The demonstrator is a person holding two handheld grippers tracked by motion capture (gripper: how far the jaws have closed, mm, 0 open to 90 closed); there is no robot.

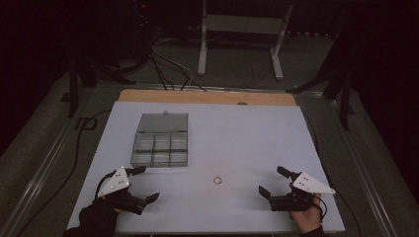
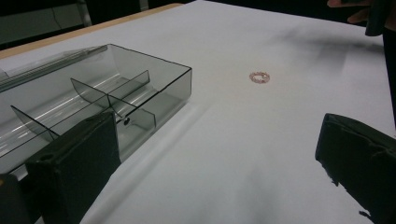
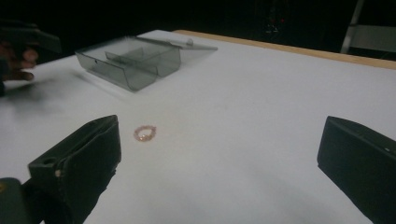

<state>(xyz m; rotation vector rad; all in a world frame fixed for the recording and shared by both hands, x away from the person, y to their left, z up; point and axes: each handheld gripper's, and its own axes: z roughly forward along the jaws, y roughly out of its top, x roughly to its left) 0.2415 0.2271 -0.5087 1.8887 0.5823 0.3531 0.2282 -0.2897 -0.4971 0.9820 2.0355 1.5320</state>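
Observation:
A small pinkish beaded ring (image 1: 217, 180) lies on the white table between my two grippers; it also appears as the ring (image 2: 259, 77) and the ring (image 3: 145, 133). A clear smoky divided box (image 1: 159, 146) with its lid folded back sits left of centre, seen again as the box (image 2: 93, 107) and the box (image 3: 133, 63). My left gripper (image 1: 143, 183) rests near the front left corner, jaws wide apart and empty. My right gripper (image 1: 274, 181) rests near the front right, also wide open with nothing between its jaws.
The white board (image 1: 247, 133) has a wooden strip (image 1: 207, 97) along its far edge. Beyond it stand a table frame (image 1: 242, 39) and cables (image 1: 168, 69) on the dark floor. A cable (image 1: 74, 158) runs along the left side.

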